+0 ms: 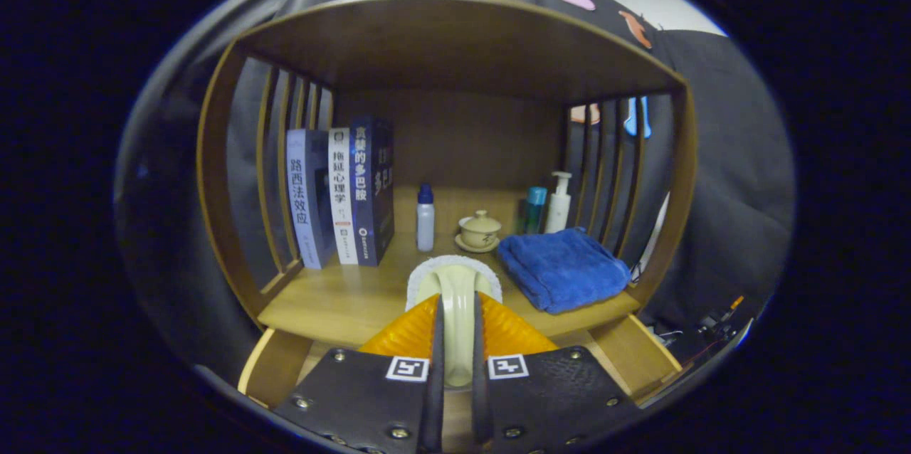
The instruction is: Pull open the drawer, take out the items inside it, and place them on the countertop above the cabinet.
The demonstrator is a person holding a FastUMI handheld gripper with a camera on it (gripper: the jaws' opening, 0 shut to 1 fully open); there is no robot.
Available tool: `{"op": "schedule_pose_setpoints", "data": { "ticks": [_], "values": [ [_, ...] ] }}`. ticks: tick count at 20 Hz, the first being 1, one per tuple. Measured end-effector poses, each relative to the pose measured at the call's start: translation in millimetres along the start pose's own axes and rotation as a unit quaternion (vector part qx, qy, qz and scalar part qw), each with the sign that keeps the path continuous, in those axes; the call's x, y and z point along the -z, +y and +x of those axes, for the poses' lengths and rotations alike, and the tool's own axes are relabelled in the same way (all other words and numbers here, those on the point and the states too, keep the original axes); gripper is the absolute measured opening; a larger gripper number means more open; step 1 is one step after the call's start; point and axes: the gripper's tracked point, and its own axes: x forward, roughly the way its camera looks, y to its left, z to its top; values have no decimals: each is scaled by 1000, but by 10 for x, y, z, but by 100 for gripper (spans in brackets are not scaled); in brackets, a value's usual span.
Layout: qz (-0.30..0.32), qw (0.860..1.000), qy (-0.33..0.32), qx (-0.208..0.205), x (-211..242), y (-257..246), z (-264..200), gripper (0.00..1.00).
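Note:
My gripper is shut on the cream handle of a brush whose white fuzzy round head points ahead of the fingertips. The brush hangs over the front edge of the wooden countertop, between the books and the blue towel; I cannot tell whether its head touches the wood. Below the fingers the open drawer's wooden side walls run out on both sides. The fingers hide the inside of the drawer.
On the countertop stand three upright books at the left, a small white bottle with a blue cap, a lidded cup on a saucer, a teal bottle and a white pump bottle. A folded blue towel lies at the right. Slatted side walls and a wooden top enclose the shelf.

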Motion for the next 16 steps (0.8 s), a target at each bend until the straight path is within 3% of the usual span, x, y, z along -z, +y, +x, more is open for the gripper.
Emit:
{"op": "schedule_pose_setpoints", "data": {
  "ticks": [3, 11, 16],
  "values": [
    [2, 999, 51, -12, 270, 120, 424, 16],
    [-1, 1000, 23, -1, 172, 117, 1046, 17],
    [24, 999, 22, -20, 129, 137, 1273, 17]
  ]
}}
